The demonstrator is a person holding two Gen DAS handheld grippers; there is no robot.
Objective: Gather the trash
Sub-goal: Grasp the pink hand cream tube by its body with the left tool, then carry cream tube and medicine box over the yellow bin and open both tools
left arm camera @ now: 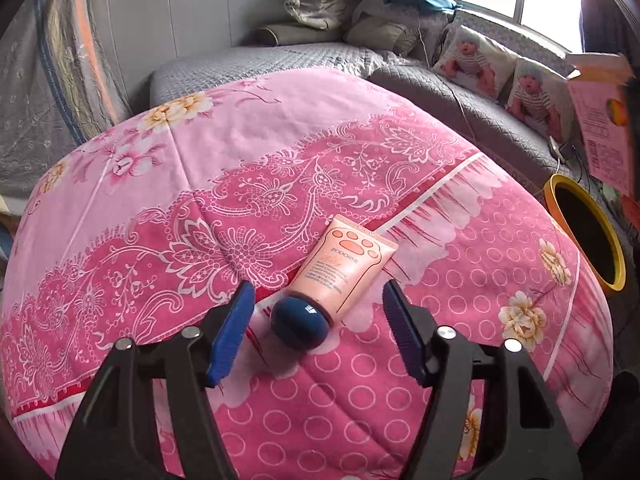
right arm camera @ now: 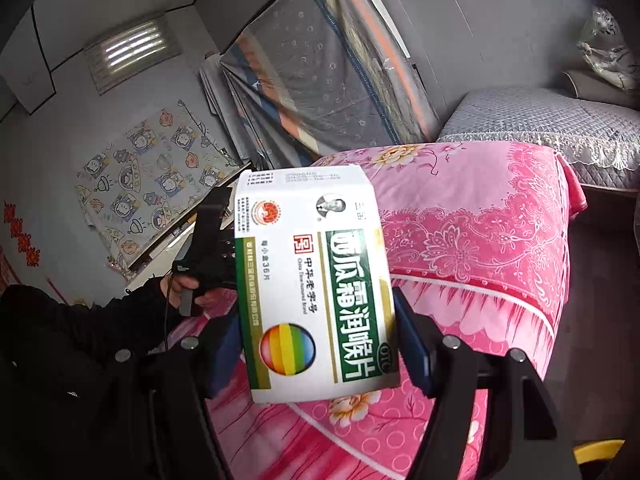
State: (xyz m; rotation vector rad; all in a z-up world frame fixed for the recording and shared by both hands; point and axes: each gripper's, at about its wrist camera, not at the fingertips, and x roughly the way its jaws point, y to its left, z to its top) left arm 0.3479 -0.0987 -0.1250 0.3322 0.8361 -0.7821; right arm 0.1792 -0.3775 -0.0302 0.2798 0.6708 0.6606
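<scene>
Leftward, the left tool [left arm camera: 318,304] is held open around the tube [left arm camera: 344,266] lying on the bed [left arm camera: 240,152], ready for pickup; rightward, the box [right arm camera: 316,280] is clamped in the right tool [right arm camera: 320,344], presumably for the bin [left arm camera: 584,232].

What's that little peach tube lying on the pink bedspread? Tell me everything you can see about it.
The peach tube looks like soft plastic, a cream or lotion squeeze tube. A paw-print design and small print mark its front, and a glossy, rounded dark blue cap closes its near end. It lies flat on the pink floral bedspread, cap toward the camera, its flat crimped end pointing away and to the right. The left claw is open, its blue pads either side of the cap, not visibly touching it.
</scene>
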